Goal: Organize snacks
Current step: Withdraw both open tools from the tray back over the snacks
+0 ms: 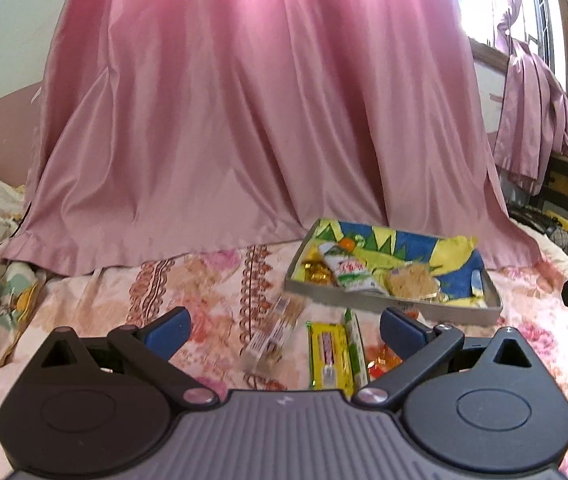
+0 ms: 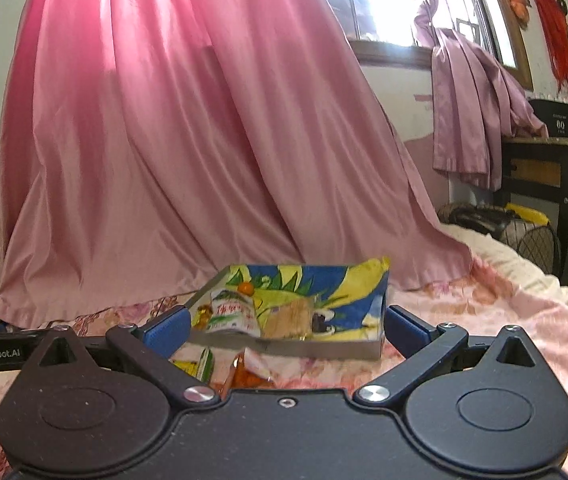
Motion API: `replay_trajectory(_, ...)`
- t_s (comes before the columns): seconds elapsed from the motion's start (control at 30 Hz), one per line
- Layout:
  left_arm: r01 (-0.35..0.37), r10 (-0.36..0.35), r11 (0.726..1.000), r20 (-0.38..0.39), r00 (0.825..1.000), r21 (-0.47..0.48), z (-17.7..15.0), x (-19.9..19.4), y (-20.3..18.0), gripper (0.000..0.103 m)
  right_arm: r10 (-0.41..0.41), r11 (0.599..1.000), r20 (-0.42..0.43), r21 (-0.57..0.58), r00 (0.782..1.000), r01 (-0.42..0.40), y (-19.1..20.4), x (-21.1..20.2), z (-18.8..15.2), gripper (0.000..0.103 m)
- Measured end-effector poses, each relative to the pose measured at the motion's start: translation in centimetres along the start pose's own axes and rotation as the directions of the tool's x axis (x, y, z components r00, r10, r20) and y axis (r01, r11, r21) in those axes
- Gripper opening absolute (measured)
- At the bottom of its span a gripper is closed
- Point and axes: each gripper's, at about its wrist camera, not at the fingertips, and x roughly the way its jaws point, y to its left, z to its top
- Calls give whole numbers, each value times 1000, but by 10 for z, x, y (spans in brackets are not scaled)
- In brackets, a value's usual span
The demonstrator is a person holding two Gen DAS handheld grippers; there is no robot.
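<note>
Both pairs of jaws stand wide apart with nothing held. Between the left gripper (image 1: 285, 330) fingers, on the flowered bedspread (image 1: 188, 280), lie a clear-wrapped stick pack (image 1: 272, 334) and a yellow-green bar (image 1: 333, 354), long axes running away from the fingertips, the stick pack leaning slightly right. Against the right-hand finger sits an orange candy wrapper (image 1: 383, 360). These look light, crinkly and slippery; a pinch across the short width at mid-length should hold best. Just beyond lies the shallow tray (image 1: 395, 308), already holding snacks. The right gripper (image 2: 285, 330) frames that tray's near wall, its long side running across the jaws.
</note>
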Motion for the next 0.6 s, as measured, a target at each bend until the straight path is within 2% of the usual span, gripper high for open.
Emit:
replay_trajectory(0.33, -32, 37, 999, -105, 994, 44, -16, -8, -5, 103, 9, 1000, -143, 1, 990, -9, 8, -5, -20, 102)
replay_trajectory(0.6, -40, 51, 996, -152, 987, 75, -23, -7, -7, 103, 30, 999, -193, -15, 981, -33, 19, -3, -31, 102)
